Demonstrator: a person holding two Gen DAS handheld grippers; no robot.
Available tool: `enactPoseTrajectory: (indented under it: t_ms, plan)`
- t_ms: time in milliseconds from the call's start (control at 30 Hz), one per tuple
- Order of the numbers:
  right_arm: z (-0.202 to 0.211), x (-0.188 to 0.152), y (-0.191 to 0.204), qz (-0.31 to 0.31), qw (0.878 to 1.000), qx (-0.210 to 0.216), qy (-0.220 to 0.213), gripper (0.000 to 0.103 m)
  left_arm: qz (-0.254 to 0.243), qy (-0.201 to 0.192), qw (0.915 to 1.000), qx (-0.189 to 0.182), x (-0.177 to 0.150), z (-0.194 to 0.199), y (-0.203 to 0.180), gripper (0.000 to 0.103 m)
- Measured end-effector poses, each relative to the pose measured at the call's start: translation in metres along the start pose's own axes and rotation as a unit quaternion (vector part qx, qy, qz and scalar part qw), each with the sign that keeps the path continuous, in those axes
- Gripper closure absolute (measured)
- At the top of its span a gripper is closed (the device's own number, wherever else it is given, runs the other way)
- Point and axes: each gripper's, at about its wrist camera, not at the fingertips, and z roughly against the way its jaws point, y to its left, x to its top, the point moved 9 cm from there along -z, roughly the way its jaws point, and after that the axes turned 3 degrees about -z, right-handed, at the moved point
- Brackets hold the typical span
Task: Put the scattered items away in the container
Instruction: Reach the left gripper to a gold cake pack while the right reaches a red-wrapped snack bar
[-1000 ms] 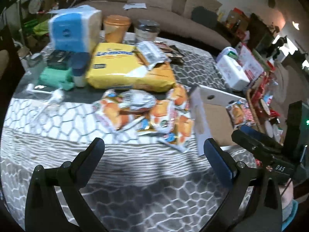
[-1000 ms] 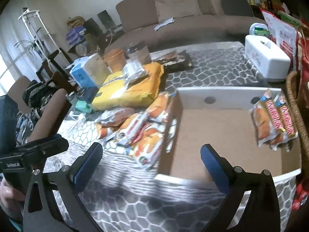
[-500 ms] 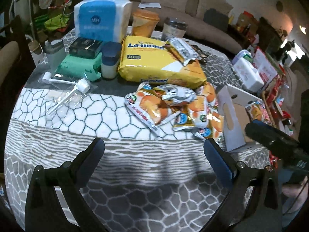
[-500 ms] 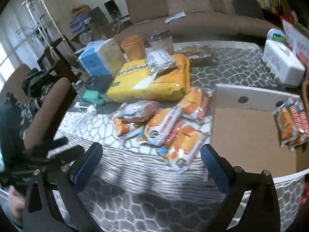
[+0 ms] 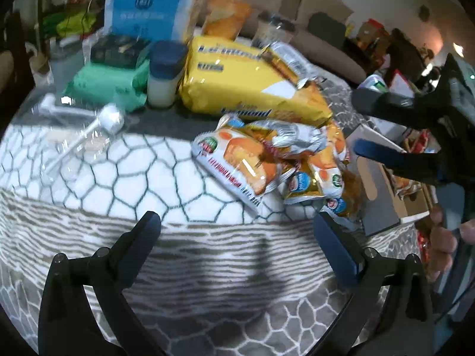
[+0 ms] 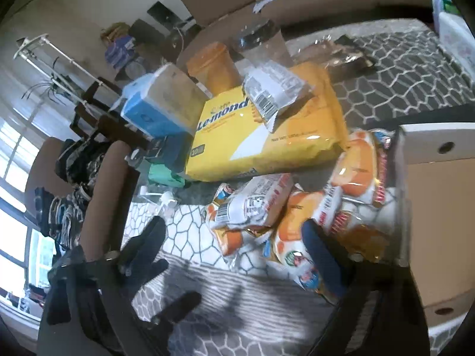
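Both grippers have closed in on the pile of snack packs (image 5: 267, 166) on the worktop (image 5: 118, 178). The left gripper (image 5: 237, 231) hangs wide open and empty before it. The right gripper (image 6: 234, 237), equally open and empty, now straddles the packs beside the box (image 6: 439, 207), ready to grab.

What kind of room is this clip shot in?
Most likely a home living room: a brown sofa stands behind the patterned table, with a window at the side and household groceries like the yellow biscuit pack.
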Motion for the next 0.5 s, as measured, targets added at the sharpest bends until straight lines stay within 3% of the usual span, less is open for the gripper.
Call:
enactPoseTrajectory:
  t_ms: [33,67,200,300,367,400,500]
  plan:
    - [-0.006,-0.001,0.000,-0.009,1.000,0.002,0.012,0.052,0.006,0.001,1.0000,-0.005,0.001,-0.001,0.001,0.000]
    - [-0.010,-0.001,-0.001,-0.016,1.000,0.000,0.019,0.053,0.008,0.001,0.9999,-0.006,0.002,0.000,0.001,0.000]
    - [-0.024,-0.003,-0.012,-0.045,0.998,-0.018,0.029,0.041,-0.001,-0.001,1.0000,-0.004,0.008,0.004,-0.003,0.000]
    - [-0.037,-0.007,-0.023,-0.095,0.994,-0.009,0.047,0.033,0.004,0.009,0.9999,-0.009,0.006,0.002,-0.004,0.000]
    - [-0.042,-0.006,-0.027,-0.100,0.994,-0.007,0.043,0.043,0.002,0.013,0.9999,-0.010,0.006,0.002,-0.004,0.000]
    - [-0.043,-0.006,-0.028,-0.097,0.994,-0.012,0.040,0.059,0.001,0.016,0.9999,-0.006,0.005,0.001,-0.003,0.000]
    - [-0.040,-0.004,-0.027,-0.094,0.995,-0.001,0.026,0.065,0.013,0.024,0.9996,-0.009,0.005,-0.002,0.002,0.000]
